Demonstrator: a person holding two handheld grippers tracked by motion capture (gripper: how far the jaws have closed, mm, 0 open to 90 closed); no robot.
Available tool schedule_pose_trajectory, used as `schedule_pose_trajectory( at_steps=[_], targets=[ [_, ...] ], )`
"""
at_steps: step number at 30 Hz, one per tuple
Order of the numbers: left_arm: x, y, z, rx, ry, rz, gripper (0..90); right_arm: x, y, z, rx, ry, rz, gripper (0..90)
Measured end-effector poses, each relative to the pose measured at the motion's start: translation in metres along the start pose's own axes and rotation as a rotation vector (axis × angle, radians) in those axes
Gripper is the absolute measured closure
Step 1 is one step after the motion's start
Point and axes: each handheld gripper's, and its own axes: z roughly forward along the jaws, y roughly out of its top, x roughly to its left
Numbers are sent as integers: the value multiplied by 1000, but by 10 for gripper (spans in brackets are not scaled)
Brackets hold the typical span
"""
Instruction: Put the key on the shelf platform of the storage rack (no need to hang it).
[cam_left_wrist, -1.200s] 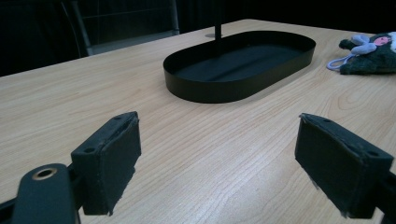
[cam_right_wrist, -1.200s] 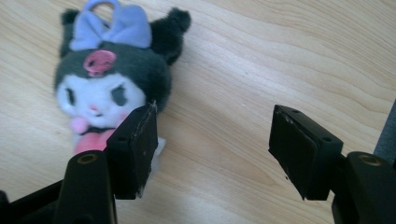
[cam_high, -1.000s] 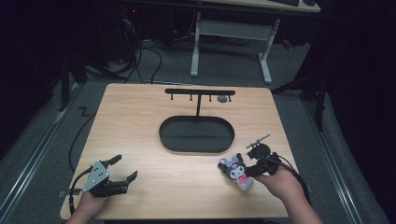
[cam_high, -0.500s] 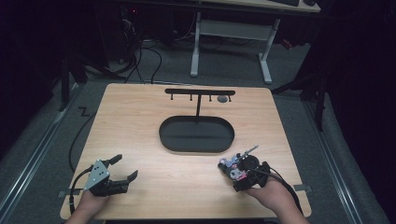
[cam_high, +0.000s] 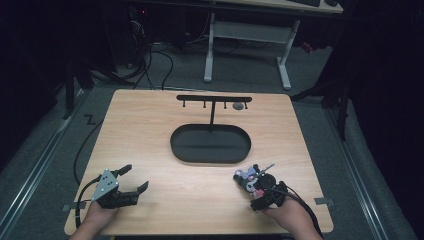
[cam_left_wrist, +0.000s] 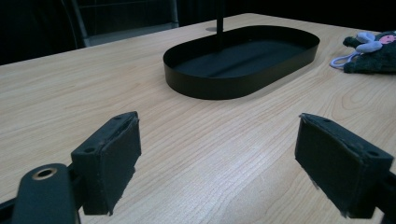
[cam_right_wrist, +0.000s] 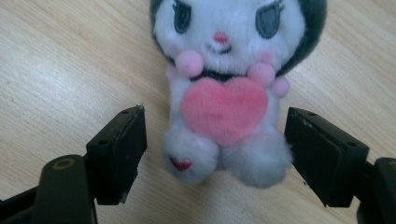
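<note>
A small plush toy (cam_high: 247, 177), white with dark ears and a pink heart (cam_right_wrist: 224, 100) on its chest, lies on the wooden table (cam_high: 150, 130) near the front right. My right gripper (cam_high: 253, 185) is just on the near side of it and open. In the right gripper view its jaws (cam_right_wrist: 215, 149) stand on either side of the toy's legs with a gap on each side. My left gripper (cam_high: 136, 177) rests open at the front left with nothing between its pads (cam_left_wrist: 217, 163). The plush (cam_left_wrist: 373, 49) lies far to its right.
A black oval tray (cam_high: 172, 145) sits at the table's middle, its wall (cam_left_wrist: 224, 86) low. A thin post rises behind it to a black bar with hooks (cam_high: 214, 98), where a small grey round object (cam_high: 238, 106) hangs. A white desk frame (cam_high: 245, 32) stands beyond the table.
My right gripper has swung from the toy's right side round to its near side, toward the table's front edge. The left gripper has stayed still.
</note>
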Motion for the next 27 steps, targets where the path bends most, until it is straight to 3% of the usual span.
schedule_pose_trajectory(
  at_steps=[5, 7, 10, 13, 19, 24, 27],
  targets=[
    [0, 0, 0, -1, 1, -3, 153, 2, 2, -3, -25, -19, 21, 367],
    [0, 0, 0, 0, 1, -1, 153, 2, 2, -4, -39, -26, 19, 443],
    [-1, 0, 0, 0, 1, 2, 153, 2, 1, -4, -53, -39, -3, 477],
    [-1, 0, 0, 0, 3, 0, 153, 2, 0, -8, -79, -46, -21, 491],
    [-1, -1, -1, -5, 1, 3, 153, -4, 5, -23, -116, -12, -4, 491],
    [-1, -1, -1, -7, -2, 4, 153, -8, 16, -37, -152, -2, 17, 491],
    [-2, -1, 0, -2, 2, 7, 153, -7, 24, -42, -168, 0, 0, 492]
  ],
)
